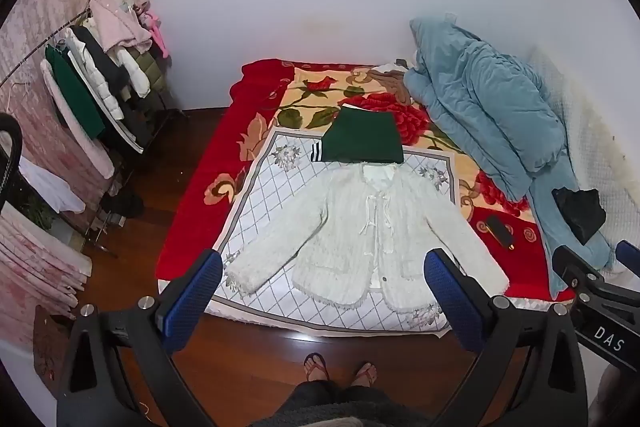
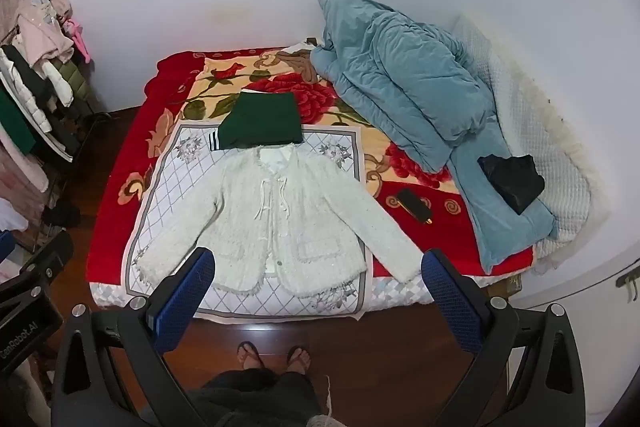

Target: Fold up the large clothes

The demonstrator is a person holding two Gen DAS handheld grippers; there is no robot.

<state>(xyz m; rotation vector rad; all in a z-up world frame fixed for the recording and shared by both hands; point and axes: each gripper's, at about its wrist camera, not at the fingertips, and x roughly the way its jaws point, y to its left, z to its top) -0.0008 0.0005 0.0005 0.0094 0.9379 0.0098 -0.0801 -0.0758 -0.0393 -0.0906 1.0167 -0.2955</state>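
Note:
A white fuzzy cardigan (image 1: 360,227) lies spread flat, front up with both sleeves out, on a white checked mat (image 1: 260,187) on the bed; it also shows in the right wrist view (image 2: 280,219). A folded green garment (image 1: 364,141) lies just beyond its collar, and shows in the right wrist view (image 2: 262,125). My left gripper (image 1: 324,259) is open and empty, held high above the bed's near edge. My right gripper (image 2: 318,259) is open and empty, also high above the near edge. Part of the right gripper (image 1: 592,283) shows at the left view's right side.
A red floral blanket (image 1: 224,147) covers the bed. A blue quilt (image 1: 492,119) is heaped at the back right, with a black item (image 1: 580,213) on it. A small black object (image 1: 500,231) lies right of the cardigan. A clothes rack (image 1: 100,87) stands left. The person's feet (image 1: 340,371) stand on the wood floor.

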